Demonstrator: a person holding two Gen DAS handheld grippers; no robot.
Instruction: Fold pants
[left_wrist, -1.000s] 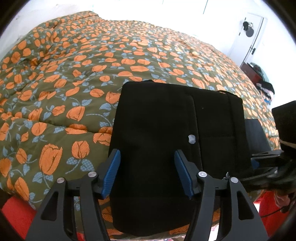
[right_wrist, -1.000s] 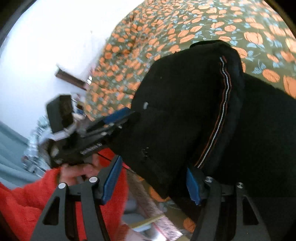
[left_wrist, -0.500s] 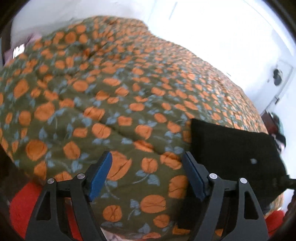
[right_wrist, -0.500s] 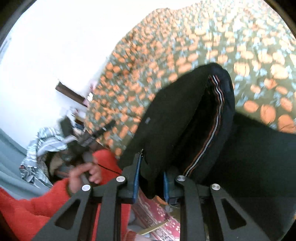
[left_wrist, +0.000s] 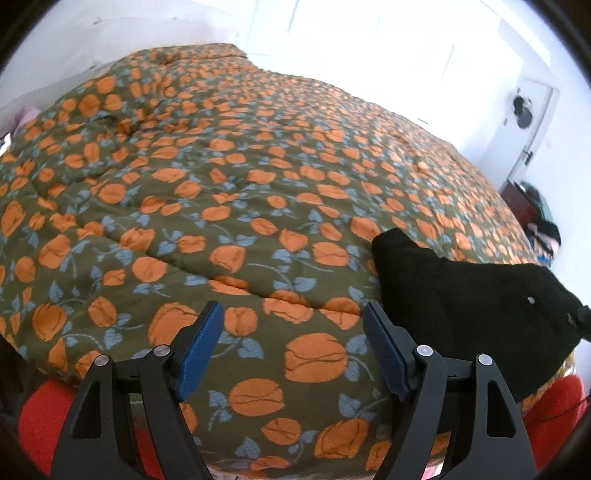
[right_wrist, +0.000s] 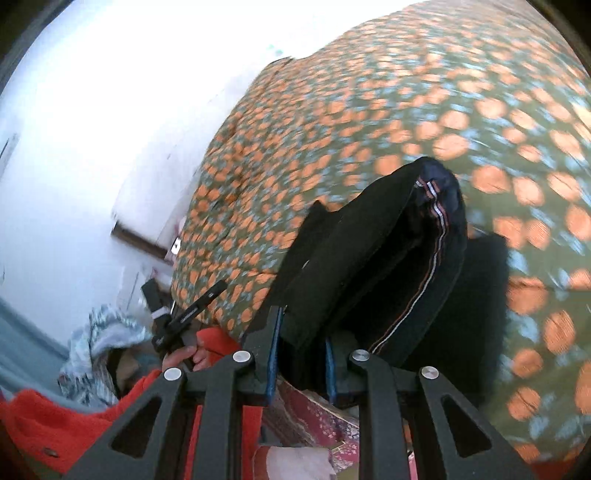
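Here, thick folded black pants (right_wrist: 373, 254), puffy floral quilt (left_wrist: 236, 177)

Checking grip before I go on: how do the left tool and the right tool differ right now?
The left tool stands wide open with only the floral quilt between its pads; the right tool is shut on the folded black pants. The left touches no pants; the right carries them. Both have blue pads on black fingers.

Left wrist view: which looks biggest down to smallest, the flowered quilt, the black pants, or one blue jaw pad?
1. Flowered quilt, filling most of the view.
2. Black pants.
3. Blue jaw pad, smallest even though nearest the camera.
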